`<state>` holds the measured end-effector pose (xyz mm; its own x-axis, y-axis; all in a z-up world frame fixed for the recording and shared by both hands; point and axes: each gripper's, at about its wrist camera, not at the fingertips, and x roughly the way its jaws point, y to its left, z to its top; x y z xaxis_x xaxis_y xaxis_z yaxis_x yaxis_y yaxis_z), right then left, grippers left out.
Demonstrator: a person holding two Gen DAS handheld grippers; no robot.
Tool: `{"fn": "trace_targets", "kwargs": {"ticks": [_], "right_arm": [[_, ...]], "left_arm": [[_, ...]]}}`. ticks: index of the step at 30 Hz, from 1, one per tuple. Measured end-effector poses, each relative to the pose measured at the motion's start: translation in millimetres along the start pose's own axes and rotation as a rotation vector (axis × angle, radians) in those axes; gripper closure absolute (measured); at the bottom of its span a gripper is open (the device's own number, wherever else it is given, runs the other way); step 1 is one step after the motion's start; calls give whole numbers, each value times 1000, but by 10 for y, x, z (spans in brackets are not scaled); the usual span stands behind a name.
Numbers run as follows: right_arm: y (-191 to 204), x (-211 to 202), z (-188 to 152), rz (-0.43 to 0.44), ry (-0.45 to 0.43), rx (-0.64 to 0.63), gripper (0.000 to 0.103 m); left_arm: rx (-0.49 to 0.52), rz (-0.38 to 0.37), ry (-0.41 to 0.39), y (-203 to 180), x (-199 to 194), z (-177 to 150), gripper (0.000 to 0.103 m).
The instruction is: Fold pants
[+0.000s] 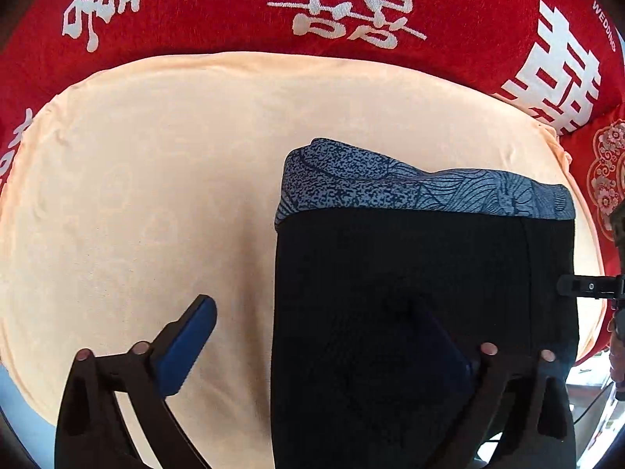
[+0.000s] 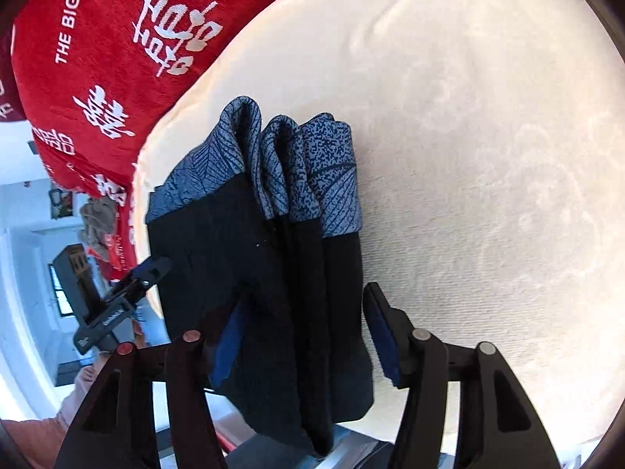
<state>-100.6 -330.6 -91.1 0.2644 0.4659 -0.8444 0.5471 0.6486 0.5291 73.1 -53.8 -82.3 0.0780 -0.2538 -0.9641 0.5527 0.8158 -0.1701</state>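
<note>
- Starting at the left of the left wrist view, the peach cushion (image 1: 136, 195) lies bare and smooth from its rounded left edge to the folded pants (image 1: 410, 293), giving plenty of open room on that side.
- Spread wide, the left gripper (image 1: 324, 336) holds nothing: its left blue pad (image 1: 187, 344) hangs over bare cushion, and the other finger is over the black cloth, dark against it.
- Lying folded into a compact black stack on the right part of the cushion, the pants show a straight left edge and a blue-grey printed waistband (image 1: 422, 187) along the far edge.
- Behind the cushion runs a red cover (image 1: 234, 19) with large white Chinese characters; small letters at far right read "WEDDING", with the word before it cut off.
- At the right edge of that view, a black finger of the other gripper reaches in beside the pants' right edge.
- In the right wrist view, the red cover (image 2: 97, 58) at upper left carries "THE BIGDA", cut off at the frame, plus white characters.
- The pants (image 2: 265, 273) show layered folds with the waistband (image 2: 273, 164) away from the camera; their near end hangs over the cushion's near edge.
- The right gripper (image 2: 308, 324) stands partly open, a finger on either side of the stack, the pads (image 2: 381, 332) not pressing the cloth.
- Right of the pants, the cushion (image 2: 488, 156) stretches bare to its curved rim.
</note>
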Motion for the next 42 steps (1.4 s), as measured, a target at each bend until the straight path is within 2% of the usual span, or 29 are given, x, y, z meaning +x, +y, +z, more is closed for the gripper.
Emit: {"fn": "trace_targets", "kwargs": {"ticks": [2, 6, 14, 18, 19, 24, 27, 30, 33, 36, 42], "right_arm": [[8, -20, -14, -40, -12, -14, 23], [83, -117, -35, -112, -34, -33, 23], [78, -300, -284, -176, -63, 37, 21], [122, -424, -500, -225, -96, 71, 0], [150, -459, -563, -234, -106, 75, 0], [414, -580, -866, -341, -123, 35, 0], [597, -590, -1047, -369, -88, 15, 0], [744, -579, -1186, -366, -59, 31, 0], [863, -621, -1298, -372, -49, 54, 0], [1027, -705, -1368, -374, -50, 63, 0], [1369, -909, -1405, -421, -80, -3, 0]], "left_arm": [[-11, -4, 8, -8, 5, 5, 1], [28, 41, 2, -94, -45, 18, 1], [68, 71, 42, -315, -208, -38, 1], [95, 97, 16, -488, -508, -202, 1], [105, 100, 17, -533, -584, -253, 1], [106, 79, 97, -689, -848, -475, 1], [111, 99, 173, -748, -915, -617, 1], [115, 129, 193, -788, -1031, -724, 1], [134, 172, 190, -828, -1189, -810, 1], [143, 184, 173, -858, -1367, -848, 1], [131, 210, 109, -865, -1688, -823, 1]]}}
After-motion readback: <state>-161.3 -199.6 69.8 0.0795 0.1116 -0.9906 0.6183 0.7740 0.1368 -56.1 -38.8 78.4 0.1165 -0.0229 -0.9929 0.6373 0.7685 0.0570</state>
